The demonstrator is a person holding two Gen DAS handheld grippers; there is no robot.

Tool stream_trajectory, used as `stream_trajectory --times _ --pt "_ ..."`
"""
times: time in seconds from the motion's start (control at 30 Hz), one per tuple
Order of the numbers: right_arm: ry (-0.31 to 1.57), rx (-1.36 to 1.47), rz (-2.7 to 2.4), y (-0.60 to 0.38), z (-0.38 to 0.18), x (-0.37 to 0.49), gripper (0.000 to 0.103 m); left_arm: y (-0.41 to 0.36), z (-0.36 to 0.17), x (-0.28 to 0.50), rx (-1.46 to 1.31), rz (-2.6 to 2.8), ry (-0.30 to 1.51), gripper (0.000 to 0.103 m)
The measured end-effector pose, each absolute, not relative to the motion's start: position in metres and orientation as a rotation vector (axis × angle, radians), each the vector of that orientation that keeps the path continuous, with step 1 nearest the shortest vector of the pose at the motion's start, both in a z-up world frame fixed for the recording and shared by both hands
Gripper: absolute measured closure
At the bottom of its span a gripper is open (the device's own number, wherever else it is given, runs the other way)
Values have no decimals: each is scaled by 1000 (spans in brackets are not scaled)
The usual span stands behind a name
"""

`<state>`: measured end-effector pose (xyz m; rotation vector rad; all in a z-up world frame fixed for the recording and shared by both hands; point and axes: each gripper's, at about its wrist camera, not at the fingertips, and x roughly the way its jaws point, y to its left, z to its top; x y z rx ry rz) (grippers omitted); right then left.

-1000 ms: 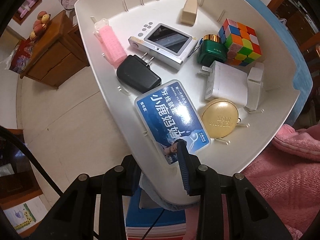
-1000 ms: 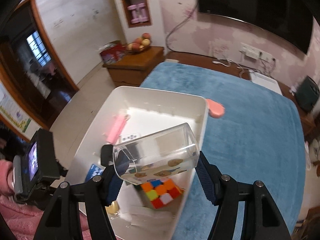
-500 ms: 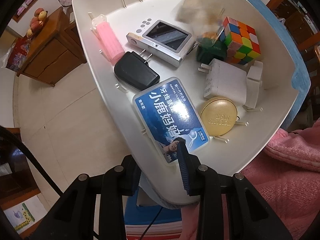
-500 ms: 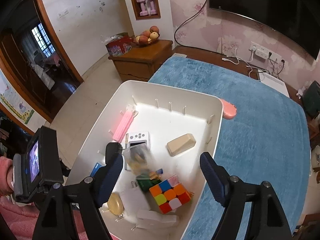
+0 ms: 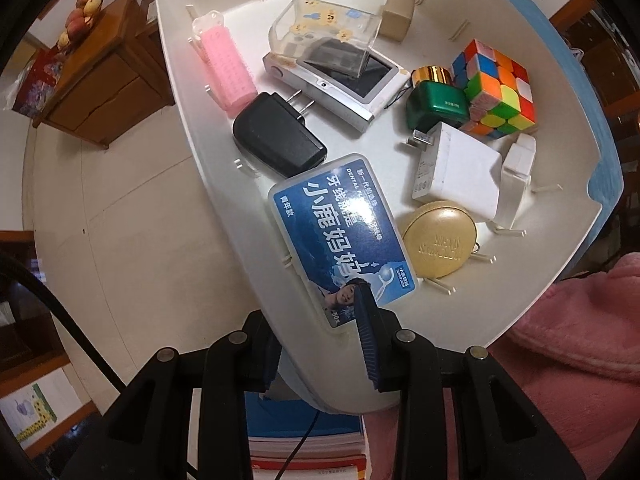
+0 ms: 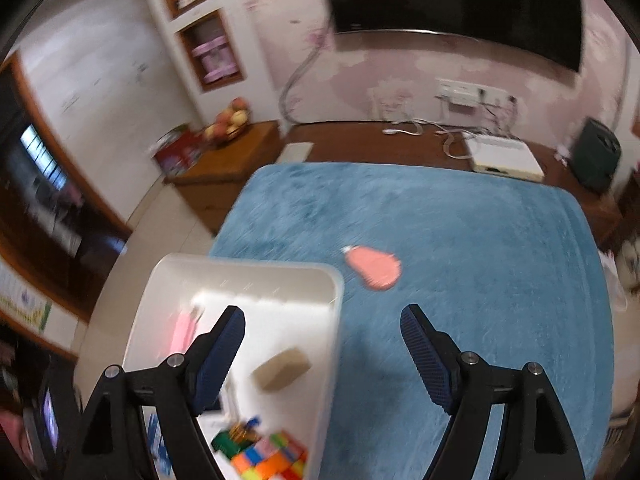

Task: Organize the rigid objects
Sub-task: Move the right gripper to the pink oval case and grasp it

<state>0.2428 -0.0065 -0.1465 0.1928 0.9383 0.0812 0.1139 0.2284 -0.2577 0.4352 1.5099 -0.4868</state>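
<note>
My left gripper is shut on the near rim of a white bin and holds it. In the bin lie a clear plastic box on a silver device, a pink roller, a black charger, a blue floss box, a gold compact, a white charger, a green bottle, a puzzle cube and a beige block. My right gripper is open and empty above the bin's far corner. A pink object lies on the blue blanket.
The bin juts over a tiled floor beside a wooden cabinet with fruit. A pink fleece lies to the right. Books sit under the bin. A dresser with a white device lines the far wall.
My right gripper opened and dropped the clear box into the bin, where it landed on the silver device. The gripper then rose and swung toward the blanket.
</note>
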Motion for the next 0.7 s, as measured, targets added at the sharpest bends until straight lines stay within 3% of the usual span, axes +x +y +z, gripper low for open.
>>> stream_trajectory --times 0.7 --pt "1092 497 -142 -41 -198 371 21 226 -278 156 328 -425 1640 68"
